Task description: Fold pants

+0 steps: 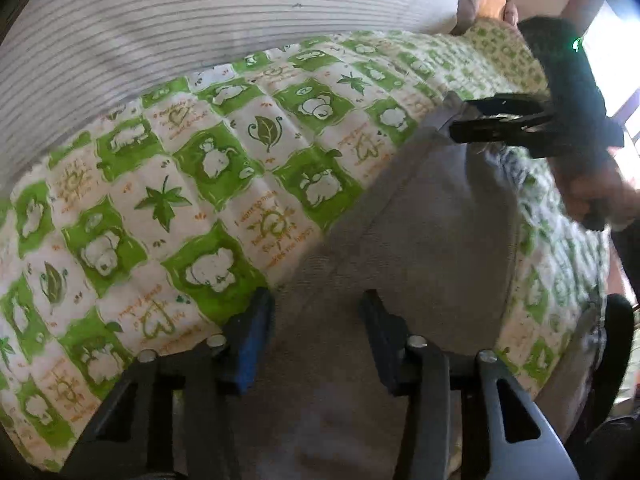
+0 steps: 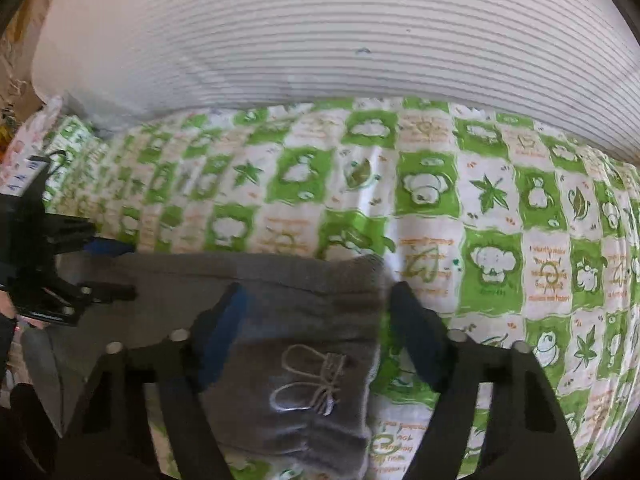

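Ahead of both sets of jaws a quilt (image 2: 492,208) checked in green and white, printed with bears and leaves, covers the bed, a pale grey-striped cushion (image 2: 320,28) rising beyond, daylight from the window (image 1: 612,52) at right.

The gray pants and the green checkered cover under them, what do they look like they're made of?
The pants look like soft matte knit, probably cotton fleece: a ribbed, gathered band and a stitched silvery logo show. The cover seems quilted printed cotton, puffy between stitched squares. Neither fibre can be confirmed.
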Tool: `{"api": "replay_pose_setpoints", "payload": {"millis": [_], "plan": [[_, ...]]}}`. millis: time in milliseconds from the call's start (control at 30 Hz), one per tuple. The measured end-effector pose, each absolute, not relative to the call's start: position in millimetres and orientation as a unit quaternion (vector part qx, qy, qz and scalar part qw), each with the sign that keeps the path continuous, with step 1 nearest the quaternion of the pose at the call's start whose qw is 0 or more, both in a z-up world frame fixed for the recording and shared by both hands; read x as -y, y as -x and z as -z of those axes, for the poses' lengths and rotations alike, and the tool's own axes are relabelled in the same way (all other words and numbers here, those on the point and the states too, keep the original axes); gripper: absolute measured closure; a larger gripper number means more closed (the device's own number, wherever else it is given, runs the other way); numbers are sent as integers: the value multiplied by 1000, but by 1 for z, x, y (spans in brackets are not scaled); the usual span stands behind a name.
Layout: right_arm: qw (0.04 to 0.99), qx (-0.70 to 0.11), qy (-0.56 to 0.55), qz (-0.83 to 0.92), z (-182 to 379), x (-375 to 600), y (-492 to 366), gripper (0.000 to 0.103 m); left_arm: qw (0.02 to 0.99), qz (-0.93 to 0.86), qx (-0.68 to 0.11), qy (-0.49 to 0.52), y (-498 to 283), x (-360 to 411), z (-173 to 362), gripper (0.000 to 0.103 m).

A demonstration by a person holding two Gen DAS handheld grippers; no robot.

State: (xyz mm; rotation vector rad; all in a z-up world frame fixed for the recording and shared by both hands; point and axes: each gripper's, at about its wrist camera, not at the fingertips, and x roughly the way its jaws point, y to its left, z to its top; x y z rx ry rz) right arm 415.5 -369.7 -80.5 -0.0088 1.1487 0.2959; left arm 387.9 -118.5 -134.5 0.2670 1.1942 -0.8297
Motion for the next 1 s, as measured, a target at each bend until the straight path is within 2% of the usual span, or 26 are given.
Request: {"api": "replay_pose_setpoints", "payload": {"millis": [33, 100, 133, 200, 667, 1000], "plan": [[833, -536, 9, -138, 79, 369, -414, 51, 738, 378, -547, -120, -388, 115, 135, 74], [834, -535, 12, -133, 76, 368, -414, 68, 740, 375, -544, -124, -384, 112, 134, 87], [836, -533, 14, -129, 75, 369, -414, 86, 740, 375, -544, -124, -383, 110, 134, 89], [838, -529, 5, -134, 67, 372, -410, 92, 743, 371, -544, -123, -380, 110, 133, 93], [853, -489, 17, -183, 4, 353, -332, 94, 758, 368, -521, -132, -341, 113, 107, 98], [854, -488, 27, -182, -11, 354, -250, 95, 767, 376, -503, -131, -262, 102, 73, 98]]}}
